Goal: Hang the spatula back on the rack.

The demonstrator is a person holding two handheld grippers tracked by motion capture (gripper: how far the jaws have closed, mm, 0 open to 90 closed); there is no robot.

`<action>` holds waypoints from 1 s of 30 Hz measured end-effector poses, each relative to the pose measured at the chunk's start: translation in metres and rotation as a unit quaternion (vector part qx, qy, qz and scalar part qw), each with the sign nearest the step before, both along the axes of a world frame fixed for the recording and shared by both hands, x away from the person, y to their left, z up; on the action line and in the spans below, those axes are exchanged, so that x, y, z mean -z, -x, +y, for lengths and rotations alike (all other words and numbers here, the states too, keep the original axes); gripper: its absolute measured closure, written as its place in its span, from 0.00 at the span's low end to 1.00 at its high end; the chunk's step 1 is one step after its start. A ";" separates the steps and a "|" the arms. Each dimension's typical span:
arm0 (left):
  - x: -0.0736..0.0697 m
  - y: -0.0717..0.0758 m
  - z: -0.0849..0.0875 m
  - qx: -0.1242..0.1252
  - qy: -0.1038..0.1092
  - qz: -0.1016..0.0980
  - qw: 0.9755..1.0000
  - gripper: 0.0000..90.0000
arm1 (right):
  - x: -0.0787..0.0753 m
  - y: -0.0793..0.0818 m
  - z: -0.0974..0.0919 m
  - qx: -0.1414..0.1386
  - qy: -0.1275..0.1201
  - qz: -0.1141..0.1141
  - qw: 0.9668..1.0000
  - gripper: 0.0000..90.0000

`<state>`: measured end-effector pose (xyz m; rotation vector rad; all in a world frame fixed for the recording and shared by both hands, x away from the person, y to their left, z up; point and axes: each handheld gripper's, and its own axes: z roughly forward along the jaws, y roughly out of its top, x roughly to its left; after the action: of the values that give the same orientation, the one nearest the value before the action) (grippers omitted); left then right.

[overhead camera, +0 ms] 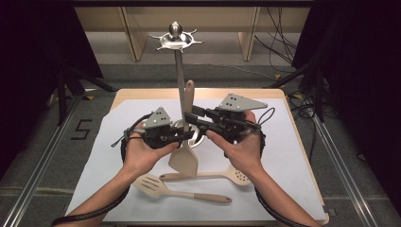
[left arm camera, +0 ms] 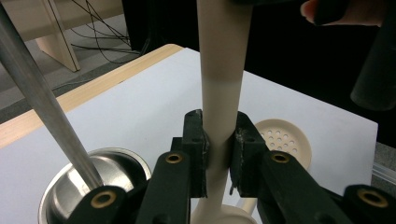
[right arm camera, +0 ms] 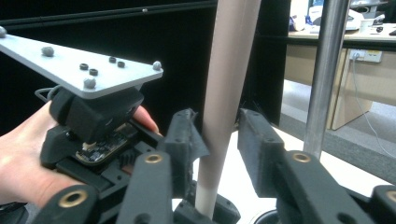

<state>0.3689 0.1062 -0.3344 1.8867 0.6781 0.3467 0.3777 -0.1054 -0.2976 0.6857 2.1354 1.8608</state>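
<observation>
A beige spatula (overhead camera: pixel 183 161) stands upright just in front of the metal utensil stand's pole (overhead camera: pixel 179 80), blade down. My left gripper (overhead camera: pixel 187 137) is shut on the lower part of its handle; in the left gripper view both pads press the handle (left arm camera: pixel 222 84). My right gripper (overhead camera: pixel 195 114) reaches in from the right, higher up the same handle. In the right gripper view the handle (right arm camera: pixel 229 79) runs between its jaws, the left pad at the handle and a gap at the right pad, so it stands open (right arm camera: pixel 217 140).
The stand has a round steel base (left arm camera: pixel 107 168) and a hook ring (overhead camera: pixel 175 40) at the top. A slotted turner (overhead camera: pixel 156 184) and a perforated spoon (overhead camera: pixel 239 176) lie on the white sheet (overhead camera: pixel 293 156) near the table's front edge.
</observation>
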 end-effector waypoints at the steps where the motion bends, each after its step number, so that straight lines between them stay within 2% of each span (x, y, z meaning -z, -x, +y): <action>1: 0.000 0.000 0.000 0.001 -0.001 -0.001 1.000 0.86 | 0.000 0.000 0.001 0.002 0.002 0.004 1.000 0.81; 3: 0.000 0.000 0.000 0.015 -0.004 0.000 1.000 0.86 | 0.000 -0.003 0.001 -0.012 -0.001 0.012 1.000 0.85; 4: -0.001 -0.001 0.001 0.030 -0.009 0.000 0.999 0.85 | -0.001 -0.003 0.001 -0.018 -0.002 0.021 1.000 0.85; 5: 0.000 -0.002 0.003 0.046 -0.008 0.001 0.999 0.84 | -0.001 -0.003 0.000 -0.028 0.003 0.020 0.999 0.85; 6: 0.000 -0.002 0.003 0.046 -0.008 0.001 0.999 0.81 | -0.001 -0.003 0.000 -0.028 0.003 0.020 0.999 0.85; 7: 0.000 -0.002 0.007 0.084 0.005 -0.007 0.996 0.74 | -0.001 -0.004 -0.001 -0.037 0.005 0.024 0.999 0.85; 9: 0.000 -0.001 0.012 0.103 0.012 -0.010 0.995 0.69 | -0.001 -0.005 -0.003 -0.055 0.005 0.026 0.998 0.85; 10: 0.000 -0.001 0.014 0.112 0.014 -0.011 0.994 0.69 | -0.001 -0.008 -0.004 -0.064 0.009 0.017 0.998 0.85; 11: 0.000 -0.001 0.014 0.112 0.014 -0.011 0.994 0.70 | -0.001 -0.008 -0.004 -0.064 0.009 0.017 0.998 0.85; 13: 0.002 -0.003 0.018 0.120 0.020 -0.008 0.993 0.72 | -0.001 -0.007 -0.006 -0.075 0.005 0.032 0.997 0.85; 15: 0.002 -0.005 0.020 0.131 0.027 -0.009 0.991 0.77 | 0.001 -0.008 -0.005 -0.091 0.001 0.029 0.995 0.85; 17: 0.001 -0.006 0.022 0.131 0.047 0.006 0.990 0.86 | 0.003 -0.009 -0.006 -0.099 -0.011 0.041 0.994 0.85; 19: 0.000 -0.006 0.022 0.131 0.049 0.009 0.990 0.86 | 0.003 -0.009 -0.007 -0.101 -0.015 0.041 0.994 0.85; 21: -0.002 -0.005 0.021 0.119 0.052 0.009 0.992 0.87 | 0.002 -0.010 -0.009 -0.097 -0.021 0.032 0.995 0.84; 23: -0.007 -0.004 0.019 0.100 0.039 0.004 0.994 0.87 | 0.002 -0.010 -0.011 -0.093 -0.025 0.036 0.995 0.80; 24: -0.011 -0.004 0.017 0.083 0.039 0.004 0.996 0.87 | 0.001 -0.009 -0.014 -0.073 -0.030 0.029 0.996 0.75; 25: -0.011 -0.004 0.017 0.083 0.039 0.004 0.996 0.87 | 0.001 -0.007 -0.017 -0.062 -0.029 0.021 0.997 0.73; 26: -0.013 -0.004 0.016 0.071 0.041 0.005 0.997 0.87 | 0.001 -0.007 -0.017 -0.062 -0.029 0.021 0.997 0.73; 27: -0.017 -0.006 0.015 0.054 0.042 0.007 0.998 0.87 | 0.002 -0.004 -0.023 -0.046 -0.032 0.024 0.998 0.71; 28: -0.017 -0.006 0.015 0.054 0.042 0.007 0.998 0.87 | 0.002 -0.004 -0.023 -0.046 -0.032 0.024 0.998 0.71; 29: -0.020 -0.009 0.013 0.040 0.042 0.009 0.998 0.87 | 0.005 -0.001 -0.031 -0.028 -0.030 0.023 0.999 0.71; 30: -0.021 -0.010 0.012 0.033 0.041 0.008 0.999 0.87 | 0.007 -0.001 -0.035 -0.023 -0.023 0.014 0.999 0.71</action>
<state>0.3792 0.1179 -0.3132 1.8309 0.6310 0.2573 0.3788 -0.1401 -0.3048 0.6808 2.1488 1.9415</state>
